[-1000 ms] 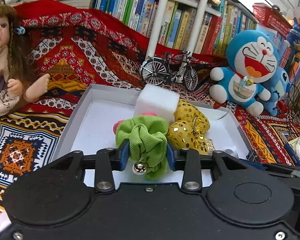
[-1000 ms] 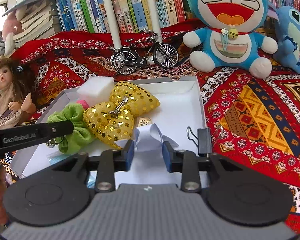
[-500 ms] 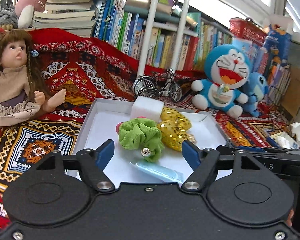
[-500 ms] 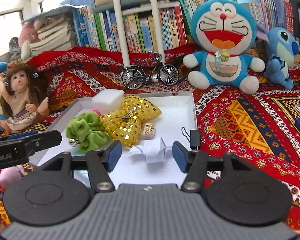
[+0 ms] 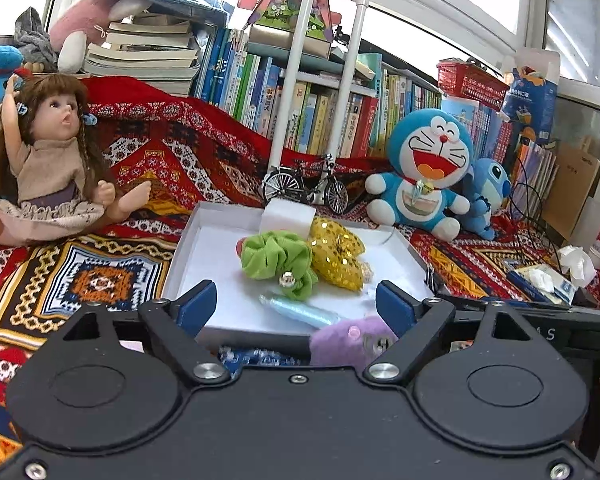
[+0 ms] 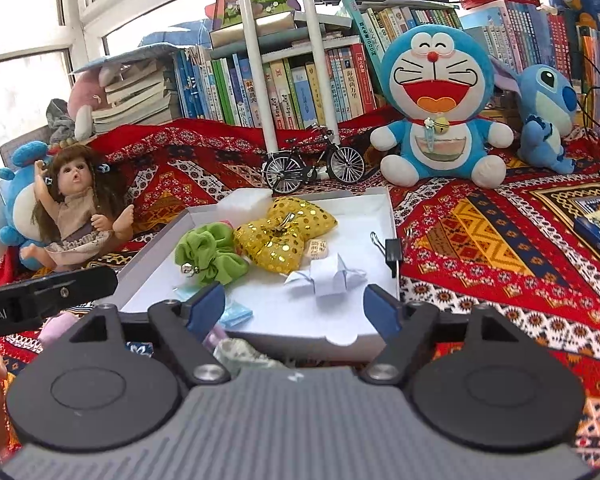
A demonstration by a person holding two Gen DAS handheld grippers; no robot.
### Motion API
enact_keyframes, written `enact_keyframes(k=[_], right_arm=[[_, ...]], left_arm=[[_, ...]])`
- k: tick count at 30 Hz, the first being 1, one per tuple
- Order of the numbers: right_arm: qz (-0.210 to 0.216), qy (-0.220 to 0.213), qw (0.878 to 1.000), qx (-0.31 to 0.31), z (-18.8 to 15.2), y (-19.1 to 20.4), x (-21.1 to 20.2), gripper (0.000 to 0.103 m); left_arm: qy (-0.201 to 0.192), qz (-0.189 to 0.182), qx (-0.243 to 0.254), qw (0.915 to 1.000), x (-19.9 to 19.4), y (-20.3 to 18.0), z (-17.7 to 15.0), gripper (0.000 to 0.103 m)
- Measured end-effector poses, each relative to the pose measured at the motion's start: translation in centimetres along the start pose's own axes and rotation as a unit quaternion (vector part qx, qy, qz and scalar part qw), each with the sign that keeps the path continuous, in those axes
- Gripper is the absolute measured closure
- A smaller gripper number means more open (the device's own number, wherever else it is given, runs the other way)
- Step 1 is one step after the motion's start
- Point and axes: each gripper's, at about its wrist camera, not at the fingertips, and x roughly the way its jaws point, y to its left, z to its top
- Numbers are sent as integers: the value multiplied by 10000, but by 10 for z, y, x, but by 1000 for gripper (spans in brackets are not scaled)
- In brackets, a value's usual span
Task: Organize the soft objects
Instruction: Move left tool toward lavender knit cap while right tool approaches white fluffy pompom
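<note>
A white tray [image 5: 188, 256] [image 6: 384, 208] on the patterned cloth holds a green scrunchie [image 5: 276, 258] [image 6: 208, 252], a gold sequin bow [image 5: 338, 256] [image 6: 284, 232], a white sponge block [image 5: 286, 216] [image 6: 246, 202], a folded white paper [image 6: 326, 276] and a pale blue packet [image 5: 300, 312] [image 6: 236, 314]. My left gripper [image 5: 296, 306] is open and empty, held back at the tray's near edge. My right gripper [image 6: 294, 310] is open and empty, also at the near edge. A purple plush [image 5: 352, 342] lies just below the left gripper.
A doll [image 5: 52, 168] sits left of the tray. A model bicycle [image 5: 304, 190], a Doraemon plush [image 5: 424, 176] and a blue Stitch plush [image 6: 548, 116] stand behind it before a bookshelf. A binder clip [image 6: 392, 248] sits on the tray's right rim. Tissues [image 5: 576, 264] lie far right.
My left gripper let go of the green scrunchie and my right gripper let go of the folded paper. Both opened wide and drew back and up from the tray.
</note>
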Motion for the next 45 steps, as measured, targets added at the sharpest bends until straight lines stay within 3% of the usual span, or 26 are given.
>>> enact_keyframes(k=[6,10,29,45], right_arm=[[-104,-117,9998,-123,-13,5,-12,12],[-55,-210,9996,-201,-22,8,-20,0],[-528,-235,9977,-354,-58,2,-42,0],[-1278,-359,9898,-515,-71,-13,-51,0]], left_arm=[[9,69,80,9999,-12,1,-11,13],[-22,153,125,9998,-19,4,-19,10],[61,507,222,9984,-30,20,-47,6],[-14,1307,28,9914,-29,55,-43,6]])
